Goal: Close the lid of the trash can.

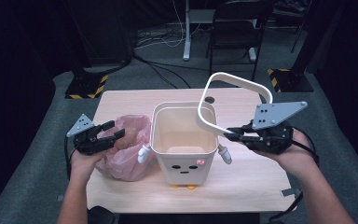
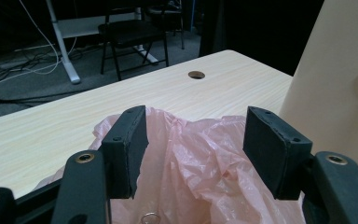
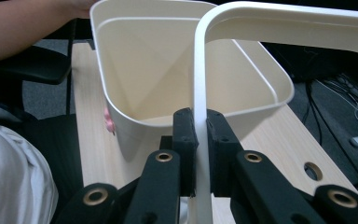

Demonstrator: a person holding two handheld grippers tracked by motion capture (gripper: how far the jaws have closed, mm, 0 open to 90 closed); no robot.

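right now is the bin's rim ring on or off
Off. The white rim ring is lifted clear and tilted above the cream bin, pinched in the right gripper; the bin stands upright and empty.

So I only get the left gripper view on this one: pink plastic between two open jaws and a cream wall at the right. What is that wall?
Observer: It is the side of a cream bin with a small face printed on its front, standing on the table beside the pink bag.
Operator: What is the other hand doing?
Observer: The right gripper is shut on a white rectangular ring frame, held tilted above the bin's right side.
Operator: Is the bin lined yet?
Observer: No, its inside is bare; the bag lies crumpled on the table to the bin's left, under the left gripper.
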